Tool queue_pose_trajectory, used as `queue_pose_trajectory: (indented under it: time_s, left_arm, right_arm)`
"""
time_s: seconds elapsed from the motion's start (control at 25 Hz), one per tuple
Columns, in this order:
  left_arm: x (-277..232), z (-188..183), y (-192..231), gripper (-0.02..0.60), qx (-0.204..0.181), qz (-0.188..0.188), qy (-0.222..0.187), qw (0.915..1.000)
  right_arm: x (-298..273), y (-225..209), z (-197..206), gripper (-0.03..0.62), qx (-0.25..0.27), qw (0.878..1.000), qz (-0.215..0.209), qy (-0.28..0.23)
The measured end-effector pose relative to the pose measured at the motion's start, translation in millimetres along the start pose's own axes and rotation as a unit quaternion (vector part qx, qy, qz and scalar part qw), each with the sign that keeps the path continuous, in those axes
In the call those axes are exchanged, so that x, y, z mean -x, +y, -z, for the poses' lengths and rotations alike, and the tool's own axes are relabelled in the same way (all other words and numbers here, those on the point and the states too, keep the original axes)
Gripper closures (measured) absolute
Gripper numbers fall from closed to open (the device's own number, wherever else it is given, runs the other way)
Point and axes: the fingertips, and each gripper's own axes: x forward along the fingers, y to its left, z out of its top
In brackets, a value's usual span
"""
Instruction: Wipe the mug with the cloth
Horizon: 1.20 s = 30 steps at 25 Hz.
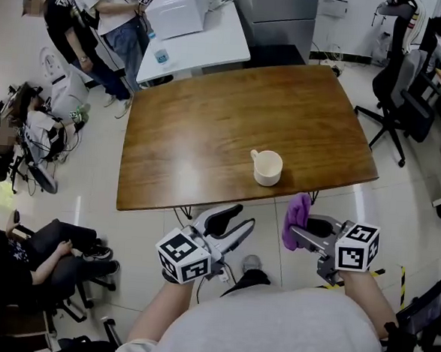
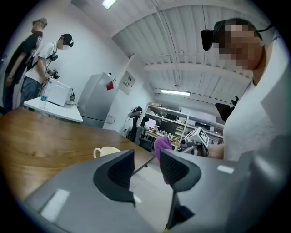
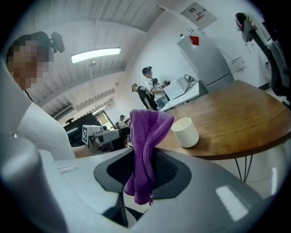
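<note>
Mug (image 1: pixel 267 168) is sitting on the bench (image 1: pixel 201 132) at 12 o'clock. Right tool (image 1: pixel 301 234) is pinching the purple cloth (image 1: pixel 297 213); left tool (image 1: pixel 242 217) is standing wide.

I'm standing in a shared office-lab. There are black office chairs (image 1: pixel 396 86) on a pale floor (image 1: pixel 100 171) and a white work table (image 1: pixel 207 46) carrying a white box-shaped device (image 1: pixel 175 10). I can also see a tall grey cabinet (image 1: pixel 281 14), cluttered equipment shelves (image 2: pixel 179 122), a strip light (image 3: pixel 95 54) overhead, and other people (image 1: pixel 65 29) handling gear.
</note>
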Motion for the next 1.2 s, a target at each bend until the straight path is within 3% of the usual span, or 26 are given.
queue_pose_trajectory:
  time_s: [0.24,0.44,0.68,1.0,1.2]
  left_arm:
    - [-28.8,2.0,117.9,0.414,-0.056,0.001,0.076,0.9955]
    - [-70.9,28.7,175.2,0.407,-0.061,0.02,0.137,0.9884]
    - [-116.1,59.3,210.8,0.407,-0.059,0.036,0.196,0.9782]
    - [-149.6,68.6,227.0,0.41,-0.066,0.034,0.212,0.9743]
    - [-157.2,68.1,229.7,0.496,-0.094,0.026,0.222,0.9702]
  right_arm:
    - [-44.4,-42.6,-35.7,0.485,-0.028,0.999,0.029,-0.002]
    - [-54.2,-60.6,-30.6,0.485,-0.052,0.998,0.043,0.007]
    - [-57.6,-75.9,-20.4,0.485,-0.075,0.996,0.044,0.022]
    - [-62.6,-90.2,-10.5,0.485,-0.086,0.995,0.028,0.037]
    - [-74.1,-98.4,-7.4,0.485,-0.098,0.994,0.011,0.04]
